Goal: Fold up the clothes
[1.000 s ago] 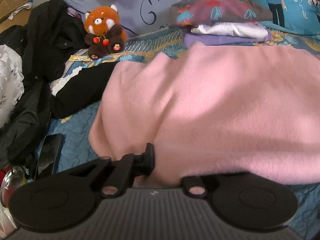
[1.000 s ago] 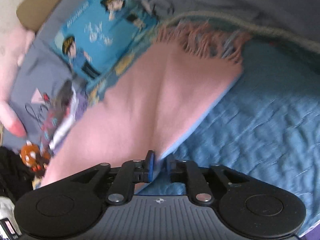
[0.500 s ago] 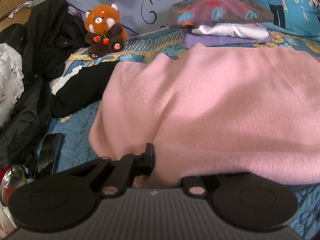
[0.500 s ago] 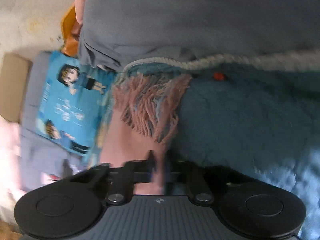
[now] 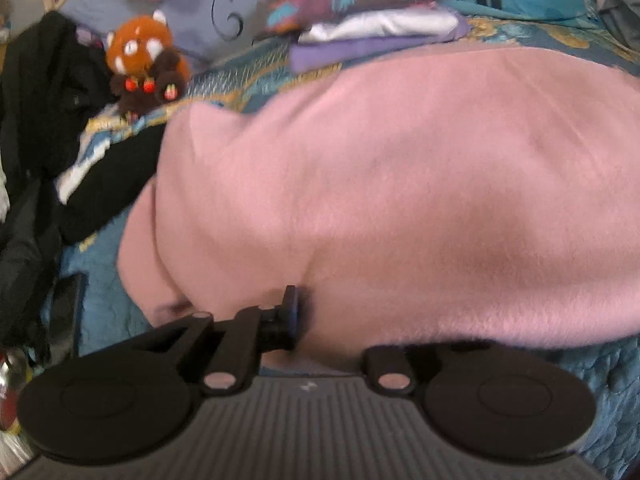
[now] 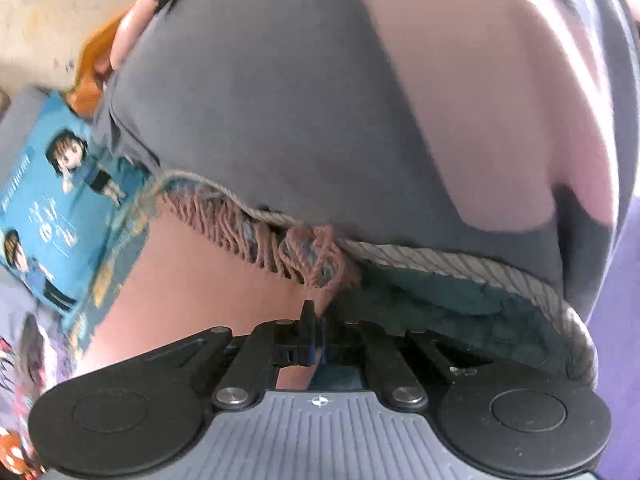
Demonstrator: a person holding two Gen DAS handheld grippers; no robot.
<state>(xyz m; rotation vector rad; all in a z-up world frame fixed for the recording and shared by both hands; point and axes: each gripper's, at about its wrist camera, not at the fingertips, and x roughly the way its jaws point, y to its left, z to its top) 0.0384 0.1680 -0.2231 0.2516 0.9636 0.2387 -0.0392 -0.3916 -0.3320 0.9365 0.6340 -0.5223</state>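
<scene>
- Left wrist view: the left tongs (image 5: 310,320) bite into the near edge of the pink fleece (image 5: 400,184), which lies spread over the blue quilt (image 5: 612,384) of the bed. Their jaws are opening with the fleece between them; only one finger shows, so the fold hides whether the pads press.
- To fold well, I judge both corners should travel level so the edge stays straight.
- Around it: a black garment (image 5: 108,184) touches the fleece's far left edge, a red-panda plush (image 5: 146,60) and a stack of folded clothes (image 5: 376,28) sit beyond; these crowd the landing space.
- Right wrist view: the right tongs (image 6: 318,340) are clamped on the fleece's fringed corner (image 6: 280,240).
- A grey cloth (image 6: 280,92) and a rope-like trim (image 6: 460,264) hang close above; the fringe could snag there.
</scene>
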